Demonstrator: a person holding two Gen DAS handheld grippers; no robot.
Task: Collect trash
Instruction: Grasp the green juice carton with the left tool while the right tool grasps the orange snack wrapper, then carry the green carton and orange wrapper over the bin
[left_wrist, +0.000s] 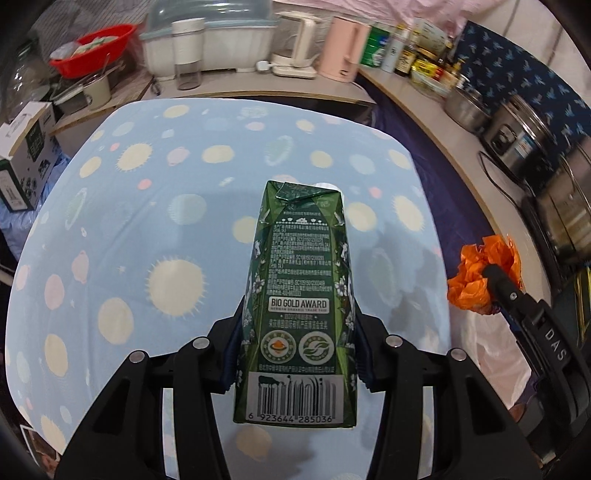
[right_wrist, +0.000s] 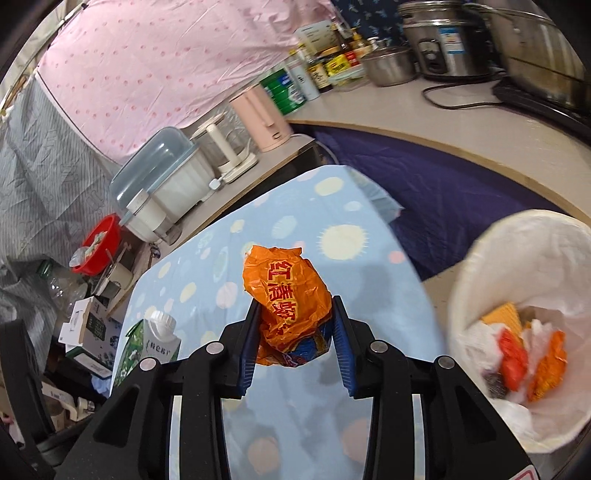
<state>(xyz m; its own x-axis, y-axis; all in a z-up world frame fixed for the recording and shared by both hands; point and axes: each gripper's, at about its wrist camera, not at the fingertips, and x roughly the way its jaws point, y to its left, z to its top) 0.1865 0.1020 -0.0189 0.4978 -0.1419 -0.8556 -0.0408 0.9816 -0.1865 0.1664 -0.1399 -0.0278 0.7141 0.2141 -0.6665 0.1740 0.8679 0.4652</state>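
Left gripper (left_wrist: 295, 354): its jaws pinch a green drink carton (left_wrist: 299, 306) by its lower sides, barcode end toward the camera, folded top pointing away. The carton is lifted clear of the bench (left_wrist: 147, 221).
Right gripper (right_wrist: 295, 343): its jaws pinch a crumpled orange snack wrapper (right_wrist: 288, 299) with red characters on it, held above the bench's blue spotted cloth.
Same wrapper from the left view: it shows at the right edge as an orange crumple (left_wrist: 480, 273) at the tip of the other gripper, past the bench's right edge.
Same carton from the right view: its white-capped top (right_wrist: 155, 343) shows low at the left.
Trash bin (right_wrist: 480, 251): white, lined with a thin bag, standing just beside the bench's right corner, lower than its top.
Already in the bin: orange and red wrappers, white paper or plastic, a yellow-orange wafer-like piece (right_wrist: 504, 317).
Bench surface: what shows of the cloth carries no other loose trash; the near part lies behind the grippers, so I cannot tell there.
Done, as I judge it: earlier pieces binned, the last two visible pieces picked up.
Left to do: carry both over the bin's mouth and release them, wrapper likely first since it is nearer.
Risk: the light wrapper may cling to a jaw pad on release.
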